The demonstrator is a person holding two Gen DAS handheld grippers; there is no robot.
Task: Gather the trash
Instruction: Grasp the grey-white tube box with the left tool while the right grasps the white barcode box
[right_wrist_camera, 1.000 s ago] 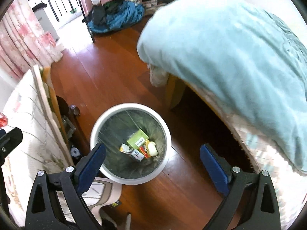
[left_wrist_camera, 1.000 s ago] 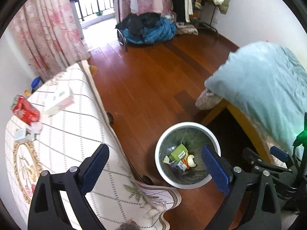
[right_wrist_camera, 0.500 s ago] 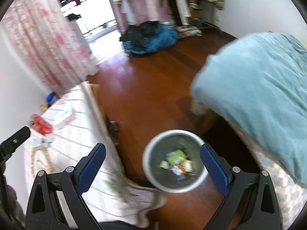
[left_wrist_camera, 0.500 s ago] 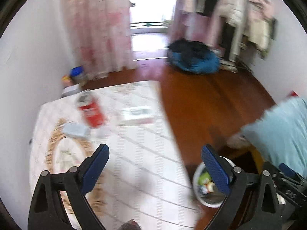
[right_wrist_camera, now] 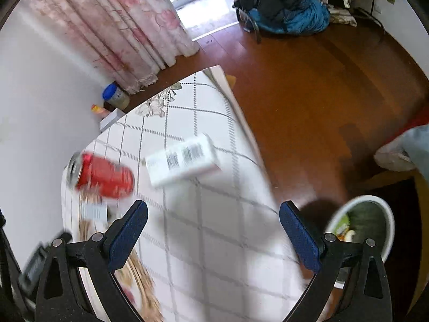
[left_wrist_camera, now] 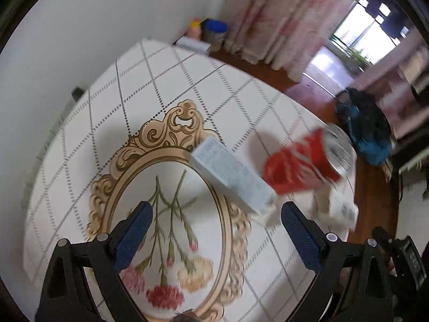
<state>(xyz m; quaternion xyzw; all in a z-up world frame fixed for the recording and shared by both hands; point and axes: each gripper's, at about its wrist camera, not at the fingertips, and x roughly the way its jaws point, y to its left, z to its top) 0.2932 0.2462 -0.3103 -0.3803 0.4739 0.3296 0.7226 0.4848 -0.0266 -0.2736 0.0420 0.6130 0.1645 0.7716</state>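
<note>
Both grippers empty, jaws wide: left gripper (left_wrist_camera: 215, 230) hovers over tablecloth w/ pale grey-blue cardboard box (left_wrist_camera: 232, 175) just ahead, crushed red drink can (left_wrist_camera: 303, 167) ahead-right. Right gripper (right_wrist_camera: 213, 226) sees white round bin (right_wrist_camera: 386, 214) at its right. Step judged: reaching for next item; next move needs lowering and closing on box.

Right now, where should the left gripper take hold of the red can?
Across its round middle, coming down from above. The red can lies on its side on the table, beside the grey box; the left gripper is open and empty.
</note>
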